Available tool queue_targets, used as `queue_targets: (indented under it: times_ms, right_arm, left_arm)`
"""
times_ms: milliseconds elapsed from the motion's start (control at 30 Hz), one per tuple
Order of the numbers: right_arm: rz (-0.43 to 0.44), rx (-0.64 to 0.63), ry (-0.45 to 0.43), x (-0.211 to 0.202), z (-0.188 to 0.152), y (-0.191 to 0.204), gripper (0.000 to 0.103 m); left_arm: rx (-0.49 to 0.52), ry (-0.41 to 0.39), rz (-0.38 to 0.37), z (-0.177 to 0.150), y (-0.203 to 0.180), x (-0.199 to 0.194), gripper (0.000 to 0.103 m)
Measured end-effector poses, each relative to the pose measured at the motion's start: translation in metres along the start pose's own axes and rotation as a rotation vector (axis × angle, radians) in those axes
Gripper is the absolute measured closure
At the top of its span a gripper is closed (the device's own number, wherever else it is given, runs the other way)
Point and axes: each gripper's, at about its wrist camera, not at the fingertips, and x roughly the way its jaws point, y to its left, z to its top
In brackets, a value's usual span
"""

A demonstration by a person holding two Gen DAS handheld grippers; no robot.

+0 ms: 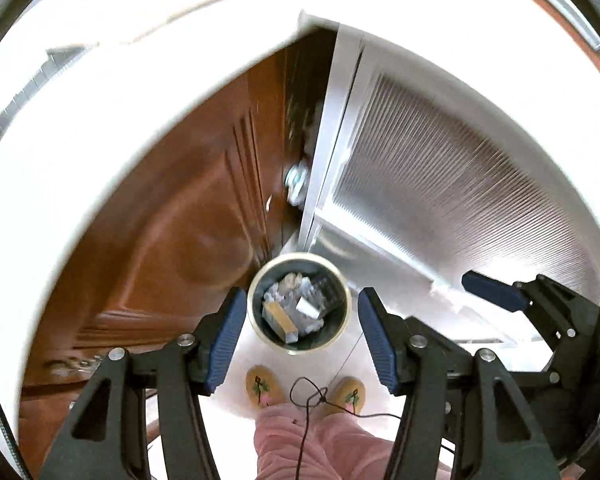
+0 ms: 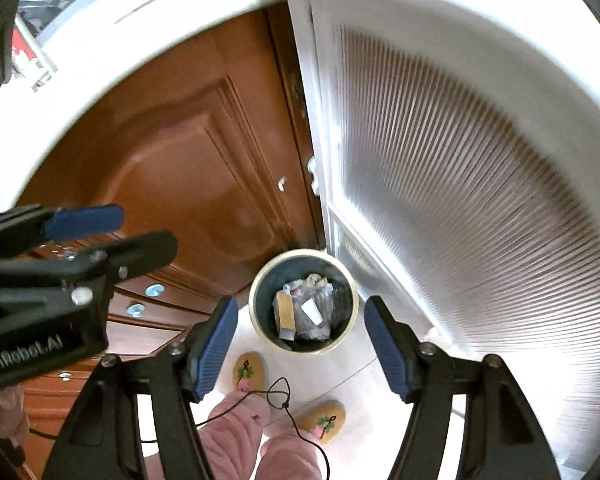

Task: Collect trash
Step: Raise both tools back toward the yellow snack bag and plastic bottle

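Ribbed translucent door panel (image 2: 480, 200) stands right, glossy brown wooden door (image 2: 188, 168) left. On the pale tiled floor (image 1: 340, 356), in the corner where they meet, sits a round cream-rimmed bin (image 1: 299, 303) holding crumpled wrappers and cardboard (image 1: 290, 308). Left claw (image 1: 302, 336) and right claw (image 2: 298, 344) both spread, empty, above it. Judgement: collection largely finished.

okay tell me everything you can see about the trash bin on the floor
The trash bin is a round, upright container with a pale cream rim and a dark grey-green inside. It stands open, with no lid, on the light floor where the brown wooden door meets the ribbed glass panel, just ahead of the person's yellow slippers. Inside lies crumpled clear plastic, a tan box and a small white scrap. Neither open gripper touches it; both hang above.
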Motion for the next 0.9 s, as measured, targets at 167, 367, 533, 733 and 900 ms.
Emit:
queue_targets:
  times_ms: [167, 367, 533, 733, 900]
  right_arm:
    - [0.016, -0.019, -0.058, -0.049, 0.010, 0.000, 0.037]
    - [-0.012, -0.073, -0.179, -0.107, 0.030, -0.003, 0.037]
    - [0.012, -0.065, -0.252, -0.156, 0.055, -0.007, 0.037]
    - [0.036, -0.090, -0.332, -0.191, 0.076, -0.011, 0.037]
    - [0.036, -0.119, -0.359, -0.202, 0.091, -0.005, 0.037]
  left_arm:
    - [0.022, -0.066, 0.002, 0.014, -0.009, -0.046, 0.046]
    - [0.061, -0.150, 0.019, 0.036, -0.024, -0.097, 0.046]
    - [0.079, -0.241, 0.035, 0.061, -0.042, -0.152, 0.046]
    - [0.066, -0.311, 0.048, 0.078, -0.051, -0.185, 0.046]
    - [0.031, -0.332, 0.058, 0.088, -0.052, -0.202, 0.046]
